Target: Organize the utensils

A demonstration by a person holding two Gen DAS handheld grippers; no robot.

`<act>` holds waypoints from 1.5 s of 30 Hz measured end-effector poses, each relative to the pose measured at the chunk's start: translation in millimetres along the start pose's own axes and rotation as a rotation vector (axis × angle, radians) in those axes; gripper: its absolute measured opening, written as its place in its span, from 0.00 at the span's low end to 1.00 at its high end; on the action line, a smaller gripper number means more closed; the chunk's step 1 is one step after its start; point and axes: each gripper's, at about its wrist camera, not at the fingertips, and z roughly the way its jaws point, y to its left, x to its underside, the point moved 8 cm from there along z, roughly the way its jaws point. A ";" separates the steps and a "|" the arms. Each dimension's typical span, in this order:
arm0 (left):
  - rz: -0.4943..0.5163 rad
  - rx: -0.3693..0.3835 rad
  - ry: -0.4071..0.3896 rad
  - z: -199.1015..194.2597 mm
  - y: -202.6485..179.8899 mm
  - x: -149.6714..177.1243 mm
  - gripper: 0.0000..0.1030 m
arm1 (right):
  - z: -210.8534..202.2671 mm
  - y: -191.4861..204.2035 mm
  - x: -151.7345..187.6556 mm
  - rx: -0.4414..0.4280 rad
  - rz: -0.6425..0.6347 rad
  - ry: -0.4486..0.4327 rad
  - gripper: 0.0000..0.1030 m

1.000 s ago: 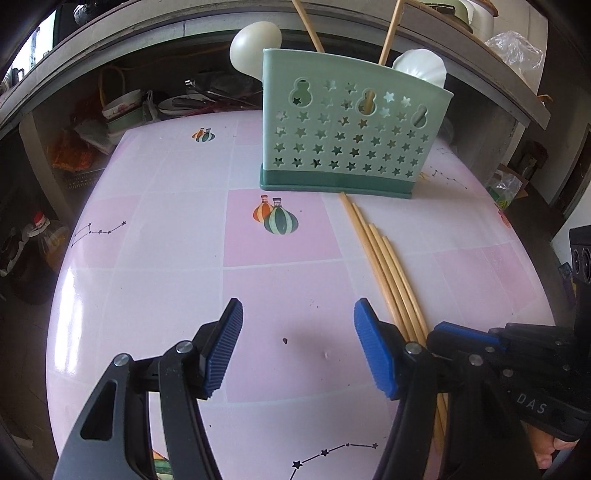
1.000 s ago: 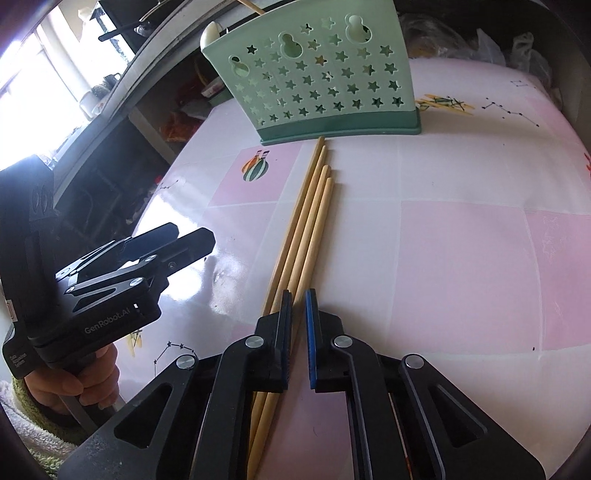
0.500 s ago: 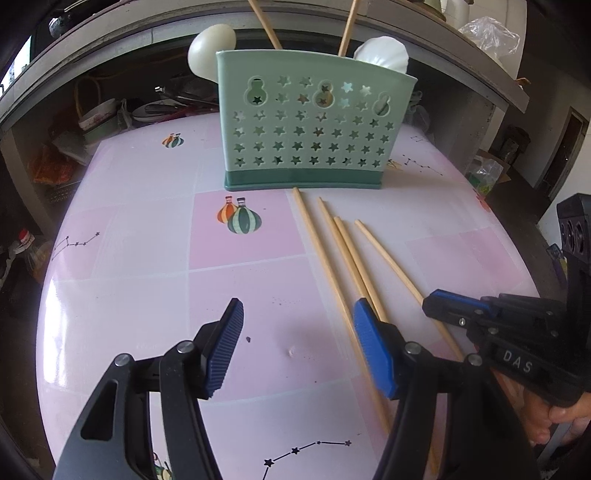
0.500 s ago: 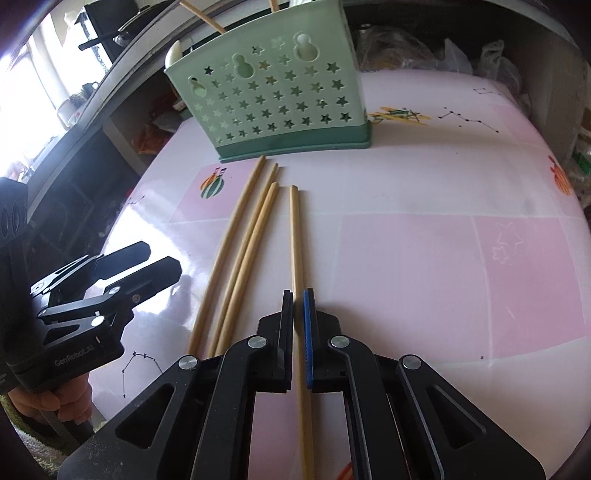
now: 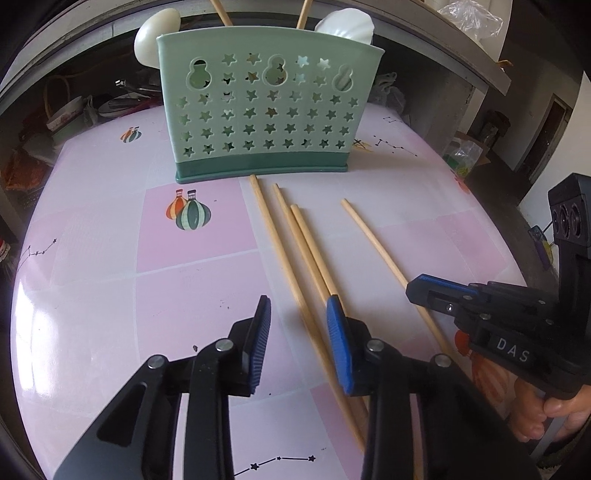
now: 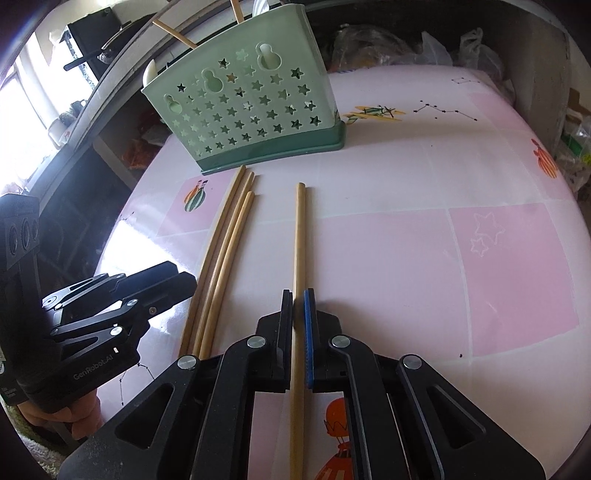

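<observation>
The right gripper (image 6: pixel 298 295) is pointing steeply down, its fingers (image 6: pixel 286 325) pinching shut on one chopstick (image 6: pixel 298 236) that is lying on the table (image 6: pixel 406 258); in the left wrist view this gripper (image 5: pixel 415 290) is coming in from the right over the same stick (image 5: pixel 373 243). The left gripper (image 5: pixel 297 314) is also tilting down, its fingers (image 5: pixel 338 325) closing with a gap left between them; the leftmost of three chopsticks (image 5: pixel 280 251) is running through that gap, not yet pressed by either pad. From the right wrist view the left gripper (image 6: pixel 177 280) is hanging just beside those three chopsticks (image 6: pixel 225 251).

Four loose chopsticks are lying in all: three close together and fanned at their far ends, and one set apart to the right. Their far tips are pointing toward one green holder (image 5: pixel 266 110), pierced with stars, which is standing upright at the far side of the table (image 5: pixel 92 277). Two more chopsticks (image 5: pixel 218 11) and two white spoons (image 5: pixel 155 35) are sticking up out of it.

The table is wearing a glossy cloth of pink and white squares printed with balloons and constellations. A cluttered shelf (image 5: pixel 92 107) and plastic bags (image 5: pixel 469 18) are sitting behind it. A bare hand (image 5: pixel 546 417) is gripping the right handle, another hand (image 6: pixel 70 413) the left.
</observation>
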 end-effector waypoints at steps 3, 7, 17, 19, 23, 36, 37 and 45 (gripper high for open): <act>0.003 -0.005 0.013 5.1 -1.3 0.9 0.27 | -0.5 -0.2 0.1 -0.001 -0.003 -0.002 0.04; -0.006 -0.023 0.019 9.1 1.6 0.5 0.22 | -0.4 -0.4 0.1 -0.008 -0.001 -0.003 0.04; -0.036 -0.073 0.039 7.2 17.7 0.6 0.06 | -0.9 -0.6 -0.8 -0.005 -0.013 -0.005 0.04; -0.045 -0.073 0.051 4.1 22.1 3.2 0.06 | -1.3 -0.9 -1.3 -0.005 -0.012 -0.001 0.04; -0.072 -0.061 0.088 -3.9 32.5 13.3 0.06 | -3.0 0.2 0.1 -0.002 -0.031 0.020 0.04; -0.165 -0.043 0.194 -39.5 64.8 56.2 0.14 | -19.5 -2.5 24.4 0.005 -0.054 0.128 0.05; -0.169 -0.046 0.187 -38.8 66.2 53.8 0.17 | -18.7 -2.0 23.1 0.013 -0.059 0.123 0.06; -0.127 -0.073 0.157 -23.9 63.2 30.6 0.17 | -9.1 4.6 10.9 0.072 -0.112 0.090 0.07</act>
